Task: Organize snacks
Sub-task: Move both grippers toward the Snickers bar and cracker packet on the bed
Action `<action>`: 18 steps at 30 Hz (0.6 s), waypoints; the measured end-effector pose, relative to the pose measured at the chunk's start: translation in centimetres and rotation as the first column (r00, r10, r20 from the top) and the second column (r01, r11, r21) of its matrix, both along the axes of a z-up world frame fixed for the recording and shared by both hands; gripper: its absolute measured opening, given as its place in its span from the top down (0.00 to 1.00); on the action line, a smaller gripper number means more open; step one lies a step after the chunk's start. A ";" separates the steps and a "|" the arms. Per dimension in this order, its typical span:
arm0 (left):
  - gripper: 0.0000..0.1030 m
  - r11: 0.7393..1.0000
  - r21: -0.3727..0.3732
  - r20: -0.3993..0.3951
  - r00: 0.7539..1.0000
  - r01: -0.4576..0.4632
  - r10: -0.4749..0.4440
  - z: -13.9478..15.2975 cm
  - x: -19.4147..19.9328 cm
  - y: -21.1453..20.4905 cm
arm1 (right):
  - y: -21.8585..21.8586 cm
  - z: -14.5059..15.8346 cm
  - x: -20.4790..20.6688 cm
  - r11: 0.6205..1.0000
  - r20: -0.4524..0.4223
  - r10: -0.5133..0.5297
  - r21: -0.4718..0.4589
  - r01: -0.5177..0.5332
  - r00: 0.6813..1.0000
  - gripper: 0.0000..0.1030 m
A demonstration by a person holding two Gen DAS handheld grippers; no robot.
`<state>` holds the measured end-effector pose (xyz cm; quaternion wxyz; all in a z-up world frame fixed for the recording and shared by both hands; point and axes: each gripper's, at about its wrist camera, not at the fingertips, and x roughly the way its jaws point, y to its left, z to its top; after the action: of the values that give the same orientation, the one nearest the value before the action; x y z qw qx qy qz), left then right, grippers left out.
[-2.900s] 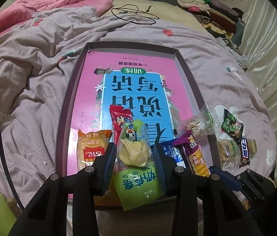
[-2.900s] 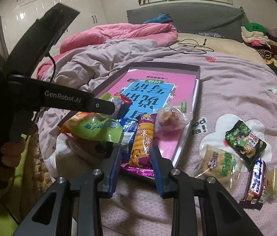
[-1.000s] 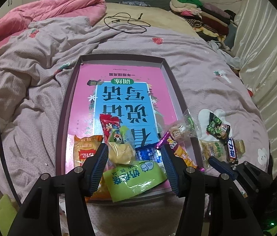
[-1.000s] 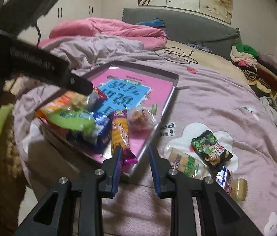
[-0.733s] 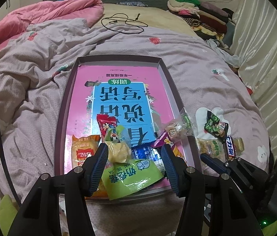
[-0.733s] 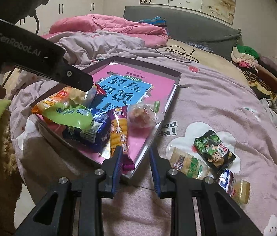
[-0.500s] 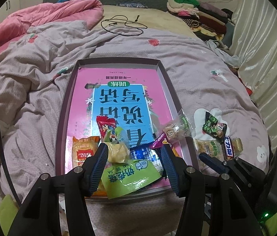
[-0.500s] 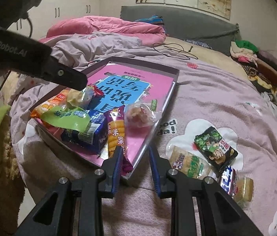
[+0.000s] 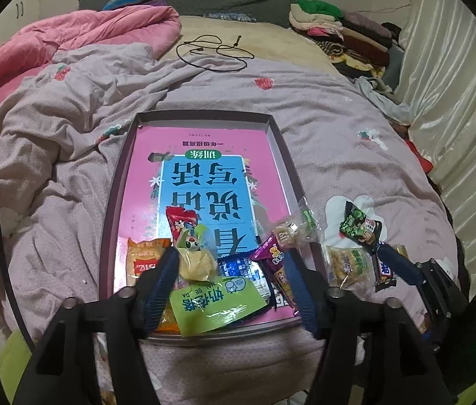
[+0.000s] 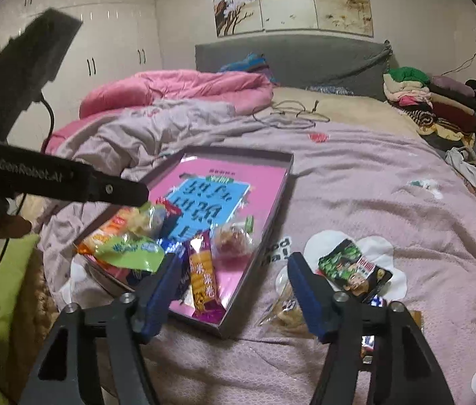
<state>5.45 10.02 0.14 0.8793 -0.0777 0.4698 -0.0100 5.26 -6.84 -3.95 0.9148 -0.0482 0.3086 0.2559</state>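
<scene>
Snacks lay heaped at the tray's (image 9: 113, 202) near end: your left gripper (image 9: 227, 280) hung spread and empty over the green packet (image 9: 216, 303), whose long axis ran across between its fingers. Your right gripper (image 10: 231, 280), also released, flanked the orange bar (image 10: 202, 278) pointing away along its fingers. Three packets, including the dark green one (image 10: 352, 265), sat outside, beyond the right finger.

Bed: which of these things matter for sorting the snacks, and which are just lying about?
Job: tray; green packet; yellow snack; orange bar; dark green pack; clear bag.
Lying about: pink duvet; cable; clothes pile.
</scene>
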 end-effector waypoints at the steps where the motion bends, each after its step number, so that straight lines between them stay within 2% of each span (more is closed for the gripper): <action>1: 0.33 1.000 -0.003 0.003 1.000 0.003 -0.003 0.1 0.0 -0.1 | -0.2 0.2 -0.1 1.000 0.006 -0.004 0.004 0.004 1.000 0.32; 7: 0.33 1.000 0.001 0.010 1.000 0.018 -0.018 0.7 -0.3 -0.9 | -2.3 1.3 -0.2 0.998 0.036 -0.052 0.028 0.051 0.998 0.28; 18: 0.33 0.998 0.001 0.023 0.997 0.069 -0.069 1.9 -0.7 -3.2 | -7.0 2.5 0.2 0.984 0.051 -0.165 0.074 0.161 0.985 0.26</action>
<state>4.79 6.83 2.05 0.8838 -0.0611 0.4619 -0.0413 5.46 -13.84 -1.42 0.9423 0.0019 0.2759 0.1894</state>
